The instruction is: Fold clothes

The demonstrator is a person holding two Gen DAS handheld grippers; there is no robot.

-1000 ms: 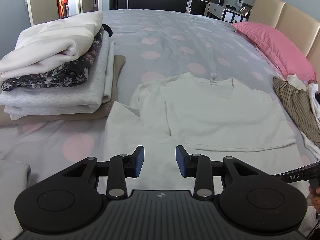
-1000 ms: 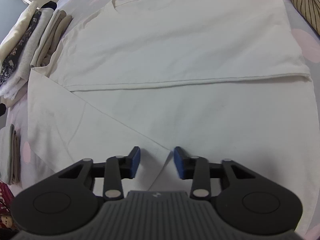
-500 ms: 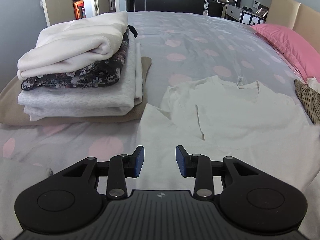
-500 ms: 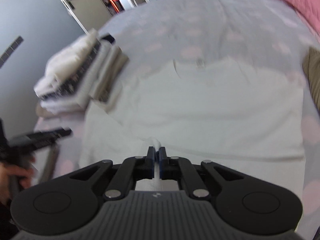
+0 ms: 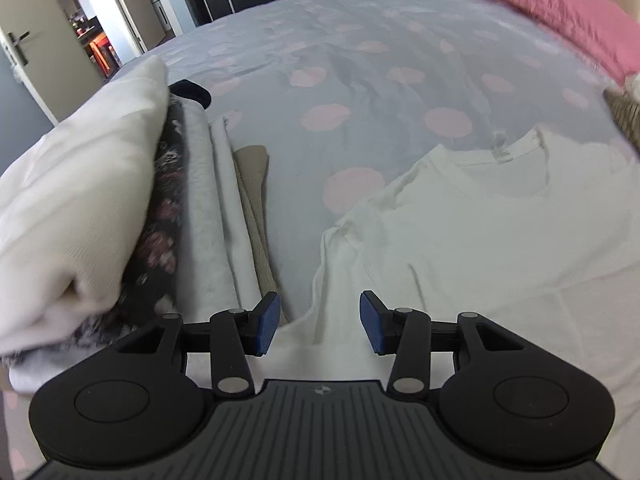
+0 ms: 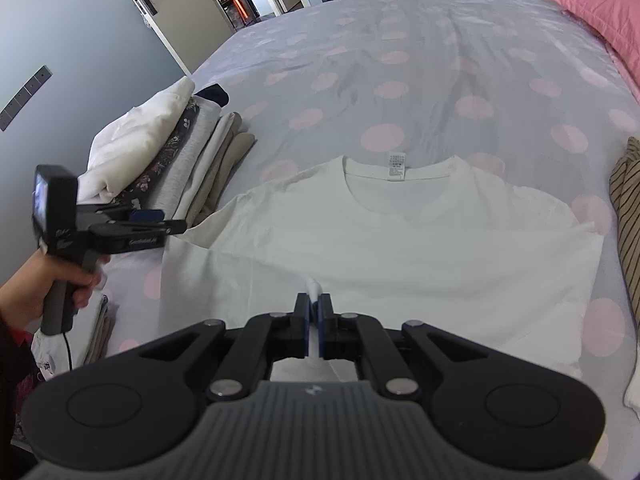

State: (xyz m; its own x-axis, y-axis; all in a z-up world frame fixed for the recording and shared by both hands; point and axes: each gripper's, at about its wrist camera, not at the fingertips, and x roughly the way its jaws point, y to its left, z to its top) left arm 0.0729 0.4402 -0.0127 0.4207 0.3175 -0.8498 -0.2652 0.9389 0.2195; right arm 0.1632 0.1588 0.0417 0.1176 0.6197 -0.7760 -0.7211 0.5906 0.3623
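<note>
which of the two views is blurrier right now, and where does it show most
Left wrist view: clearly softer, with motion smear on the folded stack and the pink pillow; only the left gripper itself is crisp. Right wrist view: sharp, the white t-shirt label's print lines visible; fisheye bends the bed edges.

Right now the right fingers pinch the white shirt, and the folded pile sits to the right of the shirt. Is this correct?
Not quite. The right wrist view shows the pile to the left of the shirt, not the right. The right fingers do pinch the shirt.
</note>
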